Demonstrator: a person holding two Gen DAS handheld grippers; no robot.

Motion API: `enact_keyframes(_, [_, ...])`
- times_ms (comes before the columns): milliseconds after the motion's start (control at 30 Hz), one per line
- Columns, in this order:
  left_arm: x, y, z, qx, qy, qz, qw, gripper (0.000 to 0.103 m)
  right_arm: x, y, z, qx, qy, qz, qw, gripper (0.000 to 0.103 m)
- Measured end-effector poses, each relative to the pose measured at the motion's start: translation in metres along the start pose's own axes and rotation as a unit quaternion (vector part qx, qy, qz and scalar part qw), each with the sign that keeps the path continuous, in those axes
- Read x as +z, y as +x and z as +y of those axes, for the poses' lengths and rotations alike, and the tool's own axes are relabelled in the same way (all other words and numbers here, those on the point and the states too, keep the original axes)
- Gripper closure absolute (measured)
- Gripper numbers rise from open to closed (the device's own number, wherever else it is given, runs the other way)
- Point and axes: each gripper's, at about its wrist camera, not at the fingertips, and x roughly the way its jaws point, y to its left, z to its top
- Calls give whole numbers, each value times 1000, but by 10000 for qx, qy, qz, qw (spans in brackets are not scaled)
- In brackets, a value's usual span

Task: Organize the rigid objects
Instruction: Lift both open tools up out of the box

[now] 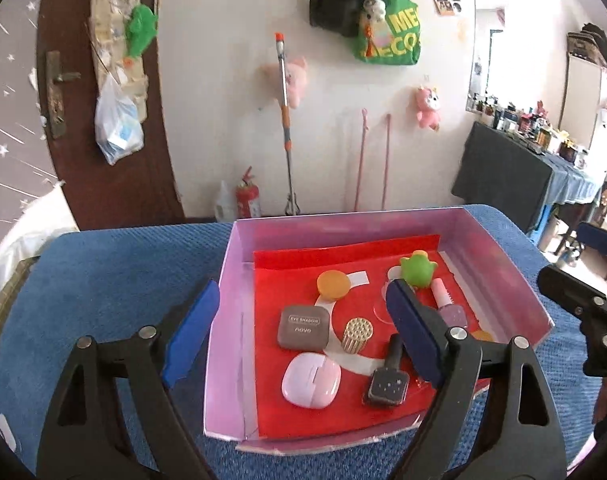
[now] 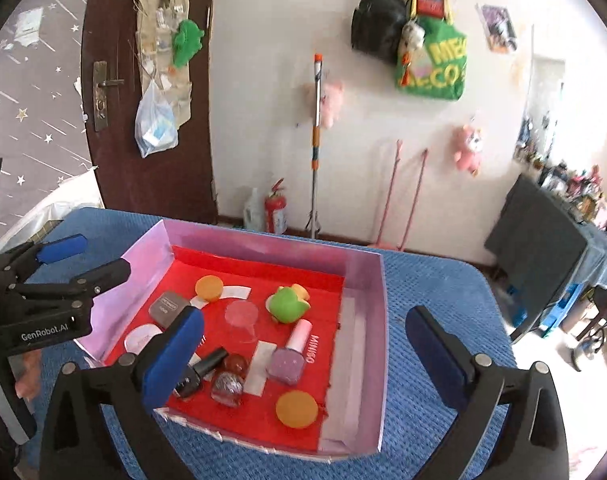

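Note:
A pink box point(image 1: 499, 240) with a red lining point(image 2: 263, 276) stands on the blue table. In it lie a grey eye-shadow case point(image 1: 303, 327), a pink case point(image 1: 311, 380), a gold ridged cap point(image 1: 357, 334), a black nail-polish bottle point(image 1: 387, 384), a pink nail-polish bottle point(image 2: 291, 354), a green frog toy point(image 2: 287, 304), orange discs point(image 2: 296, 409) and a glass ball point(image 2: 227, 388). My left gripper point(image 1: 303, 328) is open and empty, hanging above the box's left part. My right gripper point(image 2: 303, 344) is open and empty above the box's near side.
The blue textured cloth point(image 1: 111, 280) covers the table around the box. A brown door point(image 1: 115, 80) and a white wall with hanging bags point(image 2: 423, 40) are behind. A dark-draped table point(image 1: 503, 168) with bottles stands at the right.

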Motion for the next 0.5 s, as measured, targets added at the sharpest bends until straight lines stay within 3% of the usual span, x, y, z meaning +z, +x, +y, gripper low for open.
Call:
enact_keyframes(333, [-46, -3, -13, 139, -76, -86, 9998, 16, -48, -13, 7, -478, 85, -612, 9969, 0])
enact_keyframes(500, [-58, 2, -18, 203, -54, -192, 9996, 16, -63, 8, 9, -515, 155, -500, 9973, 0])
